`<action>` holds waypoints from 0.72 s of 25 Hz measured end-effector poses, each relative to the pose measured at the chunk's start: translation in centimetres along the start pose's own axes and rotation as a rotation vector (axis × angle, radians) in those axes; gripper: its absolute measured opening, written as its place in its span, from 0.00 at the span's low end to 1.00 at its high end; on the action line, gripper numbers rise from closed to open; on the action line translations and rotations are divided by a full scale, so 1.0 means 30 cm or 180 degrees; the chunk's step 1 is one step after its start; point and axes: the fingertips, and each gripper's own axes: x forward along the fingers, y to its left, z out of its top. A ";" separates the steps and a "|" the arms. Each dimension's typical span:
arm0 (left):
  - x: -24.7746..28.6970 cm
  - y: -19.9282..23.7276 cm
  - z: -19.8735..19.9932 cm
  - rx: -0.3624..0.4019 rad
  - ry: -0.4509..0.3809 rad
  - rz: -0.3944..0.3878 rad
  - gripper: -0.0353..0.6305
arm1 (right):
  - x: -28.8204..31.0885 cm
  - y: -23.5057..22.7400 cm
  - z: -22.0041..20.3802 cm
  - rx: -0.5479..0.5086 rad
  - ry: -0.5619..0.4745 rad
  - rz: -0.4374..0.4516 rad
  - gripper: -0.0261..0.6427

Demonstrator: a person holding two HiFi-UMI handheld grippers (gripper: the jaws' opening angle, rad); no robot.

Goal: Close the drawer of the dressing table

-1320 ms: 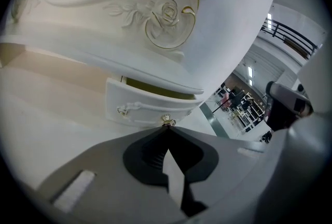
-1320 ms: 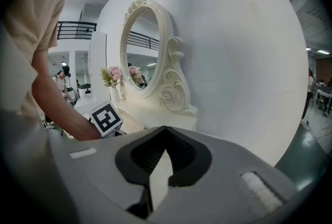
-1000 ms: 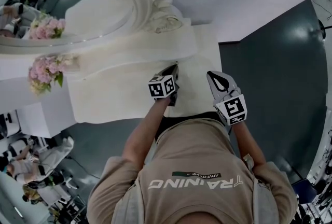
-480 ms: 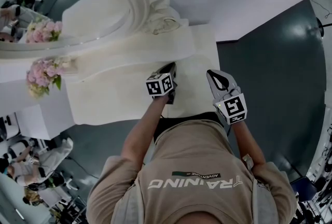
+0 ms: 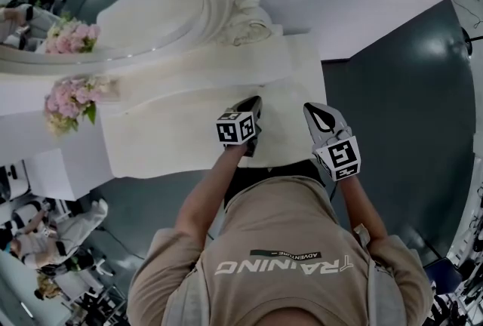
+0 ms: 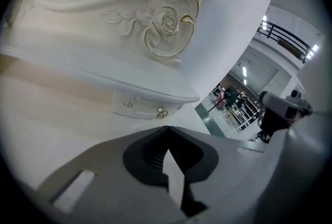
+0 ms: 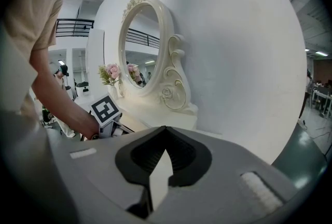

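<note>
Dressing table (image 5: pixel 166 137), white top, pink flowers (image 5: pixel 69 101), grey floor (image 5: pixel 392 121), left gripper (image 5: pixel 254 103) and right gripper (image 5: pixel 311 109) jaws closed, empty

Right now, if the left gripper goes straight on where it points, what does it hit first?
Probably the small drawer with gold knobs, just beyond the left gripper; depth is unclear.

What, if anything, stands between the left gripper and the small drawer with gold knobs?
Nothing visible does. Only bare tabletop lies between the shut left gripper and the drawer, as that gripper's own view shows; the pink flowers stand well aside.
</note>
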 end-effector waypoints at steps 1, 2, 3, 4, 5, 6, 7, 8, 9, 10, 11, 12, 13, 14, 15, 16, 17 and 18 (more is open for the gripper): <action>-0.023 -0.003 0.002 0.0028 -0.0017 -0.0010 0.08 | 0.005 0.007 0.008 -0.0004 -0.0013 0.0003 0.04; -0.047 -0.004 0.008 0.0057 -0.0041 -0.0019 0.08 | 0.012 0.015 0.018 -0.0005 -0.0032 0.0005 0.04; -0.071 -0.004 0.014 0.0087 -0.0064 -0.0026 0.08 | 0.017 0.023 0.027 -0.0003 -0.0050 0.0006 0.04; -0.095 -0.004 0.019 0.0117 -0.0086 -0.0033 0.08 | 0.020 0.033 0.035 -0.0001 -0.0065 0.0007 0.04; -0.119 -0.005 0.025 0.0144 -0.0115 -0.0041 0.08 | 0.023 0.042 0.042 -0.0007 -0.0076 0.0007 0.04; -0.142 -0.006 0.035 0.0173 -0.0152 -0.0047 0.08 | 0.026 0.052 0.049 -0.0019 -0.0085 0.0007 0.04; -0.167 -0.009 0.049 0.0228 -0.0196 -0.0043 0.08 | 0.029 0.061 0.057 -0.0036 -0.0091 0.0010 0.04; -0.193 -0.015 0.065 0.0335 -0.0240 -0.0025 0.08 | 0.032 0.070 0.065 -0.0056 -0.0098 0.0016 0.04; -0.221 -0.025 0.082 0.0498 -0.0279 0.0006 0.08 | 0.035 0.080 0.073 -0.0077 -0.0106 0.0028 0.04; -0.249 -0.039 0.098 0.0694 -0.0313 0.0039 0.08 | 0.039 0.092 0.079 -0.0098 -0.0112 0.0044 0.04; -0.277 -0.056 0.112 0.0892 -0.0345 0.0063 0.08 | 0.044 0.105 0.084 -0.0121 -0.0113 0.0063 0.04; -0.304 -0.074 0.125 0.1068 -0.0381 0.0074 0.08 | 0.050 0.118 0.089 -0.0145 -0.0113 0.0081 0.04; -0.331 -0.092 0.138 0.1207 -0.0425 0.0070 0.08 | 0.056 0.131 0.094 -0.0169 -0.0114 0.0096 0.04; -0.358 -0.109 0.152 0.1306 -0.0476 0.0055 0.08 | 0.062 0.144 0.102 -0.0191 -0.0123 0.0104 0.04; -0.384 -0.125 0.168 0.1370 -0.0534 0.0034 0.08 | 0.067 0.154 0.113 -0.0208 -0.0141 0.0108 0.04; -0.410 -0.140 0.185 0.1409 -0.0599 0.0013 0.08 | 0.072 0.163 0.128 -0.0222 -0.0168 0.0107 0.04; -0.437 -0.152 0.204 0.1432 -0.0671 -0.0005 0.08 | 0.074 0.171 0.145 -0.0235 -0.0198 0.0103 0.04; -0.463 -0.164 0.224 0.1445 -0.0747 -0.0019 0.08 | 0.076 0.178 0.162 -0.0251 -0.0226 0.0097 0.04</action>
